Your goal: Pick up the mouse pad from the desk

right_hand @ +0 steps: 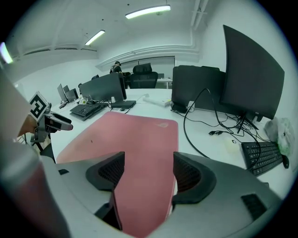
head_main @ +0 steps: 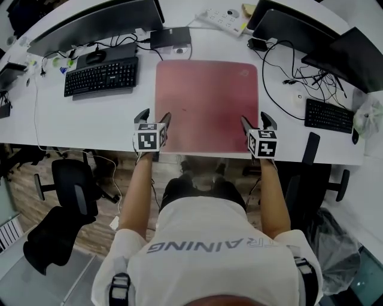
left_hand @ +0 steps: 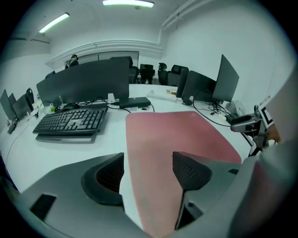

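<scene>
A large pink-red mouse pad lies flat on the white desk, its near edge at the desk's front edge. My left gripper hovers at the pad's near left corner, jaws open. In the left gripper view the pad's left edge runs between the open pads, which do not press on it. My right gripper is at the pad's near right corner, also open. In the right gripper view the pad's right edge lies between the spread fingers, untouched.
A black keyboard and a monitor stand left of the pad. Right of it lie loose cables, a second keyboard and more monitors. A power strip sits at the back. An office chair stands below left.
</scene>
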Tool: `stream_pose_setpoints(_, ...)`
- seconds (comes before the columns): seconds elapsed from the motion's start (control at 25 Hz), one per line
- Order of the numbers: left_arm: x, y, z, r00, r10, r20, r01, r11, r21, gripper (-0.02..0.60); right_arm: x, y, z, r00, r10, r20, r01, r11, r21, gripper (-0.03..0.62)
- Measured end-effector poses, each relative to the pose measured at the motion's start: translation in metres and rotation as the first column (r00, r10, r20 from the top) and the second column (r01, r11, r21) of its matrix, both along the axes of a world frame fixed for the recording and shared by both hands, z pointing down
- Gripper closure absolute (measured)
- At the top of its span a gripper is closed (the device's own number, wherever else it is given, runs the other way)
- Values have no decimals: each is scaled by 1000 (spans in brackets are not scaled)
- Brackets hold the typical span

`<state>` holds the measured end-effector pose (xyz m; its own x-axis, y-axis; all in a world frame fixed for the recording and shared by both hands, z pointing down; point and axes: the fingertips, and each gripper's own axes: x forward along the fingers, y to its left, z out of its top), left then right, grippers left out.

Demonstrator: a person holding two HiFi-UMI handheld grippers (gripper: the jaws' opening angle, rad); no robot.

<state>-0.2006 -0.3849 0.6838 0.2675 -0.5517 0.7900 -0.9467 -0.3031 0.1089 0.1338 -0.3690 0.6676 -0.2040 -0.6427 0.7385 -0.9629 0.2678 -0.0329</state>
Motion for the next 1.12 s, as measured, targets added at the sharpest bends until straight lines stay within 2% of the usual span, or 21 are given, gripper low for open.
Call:
stream_pose_setpoints(0.24,1,-8,44,999,-10,39,14,996,-93,255,8,-8,48,999,24,-26,-26,997,-79,224)
stream_pose_setpoints(0.48,7,-2,72,998,12,68,1,984,-179,232,18,-13,77,997,67,-36,-71,989,-131,201)
stream_pose_setpoints(0.88,3,-2,80,999,-29,40,36,981,-193,199,26,-10,95,991,132,17,-128,979,-157,195)
stream_pose_setpoints(1.12,6,2,79,997,-27,70,42,974,-221,201,24,-6,95,988,154,-2,-152,977,-148,211)
